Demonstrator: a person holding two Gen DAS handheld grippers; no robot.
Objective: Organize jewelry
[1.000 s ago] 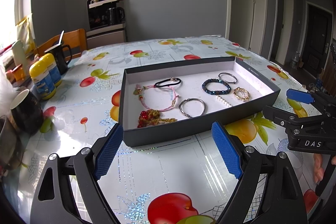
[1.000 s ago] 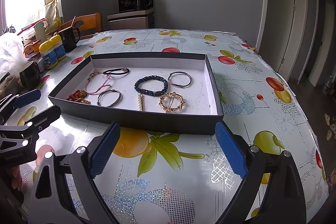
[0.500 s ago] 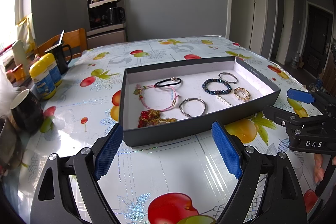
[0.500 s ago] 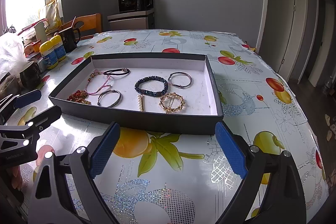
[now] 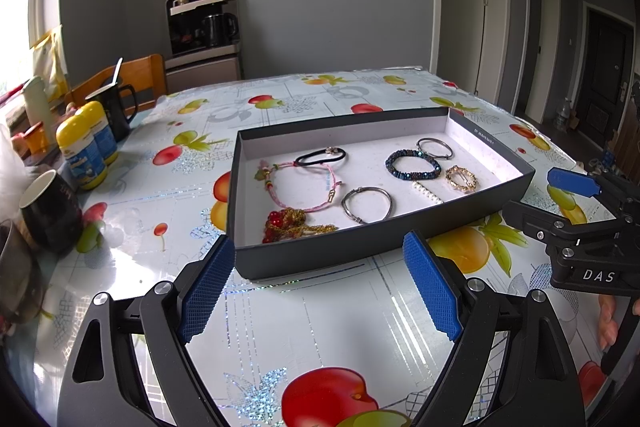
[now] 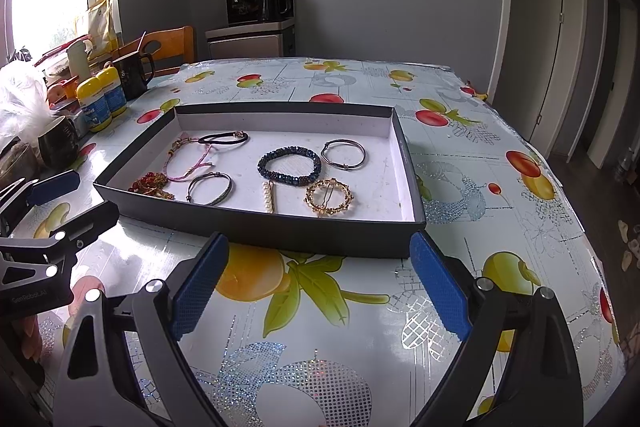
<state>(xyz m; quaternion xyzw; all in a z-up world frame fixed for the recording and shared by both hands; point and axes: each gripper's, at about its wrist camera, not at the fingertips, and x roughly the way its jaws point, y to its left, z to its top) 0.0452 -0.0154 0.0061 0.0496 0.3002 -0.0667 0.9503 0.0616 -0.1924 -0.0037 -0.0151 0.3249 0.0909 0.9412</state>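
holding bracelets (image 6: 289, 166) — dark tray (image 6: 256, 233) | both tools spread, empty

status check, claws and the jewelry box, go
Left claw open, empty. Right claw open, empty. Jewelry box ahead on table, bracelets loose inside. Nothing blocking.

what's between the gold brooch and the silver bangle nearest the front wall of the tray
The pearl hair clip lies between the gold brooch and the front silver bangle, clearest in the right wrist view.

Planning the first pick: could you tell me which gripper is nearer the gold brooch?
Right. The right gripper sits just before the tray near the gold brooch; the left gripper faces the tray's opposite end.
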